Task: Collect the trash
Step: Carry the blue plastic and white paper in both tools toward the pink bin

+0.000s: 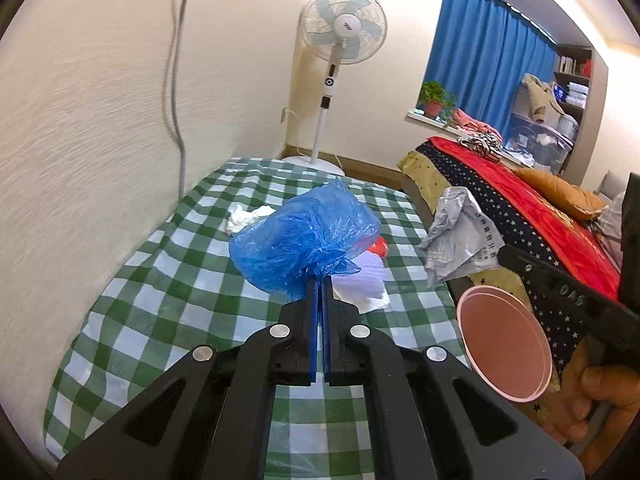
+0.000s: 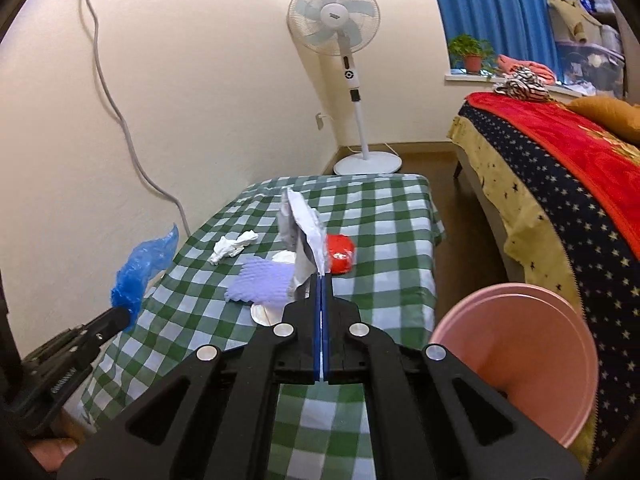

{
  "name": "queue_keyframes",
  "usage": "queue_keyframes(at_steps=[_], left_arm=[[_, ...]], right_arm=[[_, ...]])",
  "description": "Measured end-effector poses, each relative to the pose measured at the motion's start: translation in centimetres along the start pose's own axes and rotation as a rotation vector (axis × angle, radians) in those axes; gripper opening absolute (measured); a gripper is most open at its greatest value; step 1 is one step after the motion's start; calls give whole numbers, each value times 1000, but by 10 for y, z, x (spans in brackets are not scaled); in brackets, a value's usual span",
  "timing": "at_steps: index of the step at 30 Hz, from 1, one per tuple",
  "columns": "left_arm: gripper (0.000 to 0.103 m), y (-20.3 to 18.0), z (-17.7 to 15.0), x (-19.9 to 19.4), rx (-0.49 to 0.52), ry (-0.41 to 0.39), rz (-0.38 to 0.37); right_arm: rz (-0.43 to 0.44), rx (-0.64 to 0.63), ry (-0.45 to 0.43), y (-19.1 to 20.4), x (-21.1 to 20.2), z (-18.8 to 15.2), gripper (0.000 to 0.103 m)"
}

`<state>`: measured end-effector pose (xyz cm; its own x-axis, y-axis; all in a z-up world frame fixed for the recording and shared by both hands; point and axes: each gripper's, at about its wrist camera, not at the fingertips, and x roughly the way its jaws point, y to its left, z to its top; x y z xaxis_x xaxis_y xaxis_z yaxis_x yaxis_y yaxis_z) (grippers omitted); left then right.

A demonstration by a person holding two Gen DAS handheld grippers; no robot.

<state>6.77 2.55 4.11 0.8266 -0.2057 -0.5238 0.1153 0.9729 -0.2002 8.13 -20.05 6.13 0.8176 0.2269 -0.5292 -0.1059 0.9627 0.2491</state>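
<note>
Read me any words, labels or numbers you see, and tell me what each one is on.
Crumpled paper held by the right tool: printed characters, too small to read.
Right tool's arm: embossed marking, upside down, not legible.
Fan hub: brand label, blurred.
Left tool body: white lettering, blurred.

A crumpled blue plastic bag (image 1: pixel 304 236) bulges from the left hand-held gripper (image 1: pixel 320 280). Crumpled printed white paper (image 2: pixel 302 236) stands upright in the right hand-held gripper (image 2: pixel 322 278). Beyond them lie white tissue (image 2: pixel 234 246), lilac foam sheet (image 2: pixel 262 282) and red wrapper (image 2: pixel 340 254).
</note>
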Motion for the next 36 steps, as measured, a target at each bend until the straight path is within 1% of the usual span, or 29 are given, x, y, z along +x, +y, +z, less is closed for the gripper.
queue_keyframes(at_steps=[7, 13, 20, 27, 31, 36], left_arm=[[1, -17, -1, -3, 29, -14, -39], [1, -34, -4, -4, 48, -24, -71], [1, -57, -5, -1, 88, -34, -117], [1, -83, -11, 4, 132, -37, -173], [1, -98, -17, 9, 161, -29, -203], [1, -117, -23, 18, 185, -11, -238]], right_arm=[[-26, 4, -10, -17, -33, 9, 0], [-56, 21, -34, -44, -63, 21, 0], [-97, 49, -57, -73, -85, 21, 0], [-160, 94, -80, -102, -89, 8, 0], [-203, 112, -92, -113, -91, 3, 0], [-234, 138, -95, -129, -91, 0, 0]])
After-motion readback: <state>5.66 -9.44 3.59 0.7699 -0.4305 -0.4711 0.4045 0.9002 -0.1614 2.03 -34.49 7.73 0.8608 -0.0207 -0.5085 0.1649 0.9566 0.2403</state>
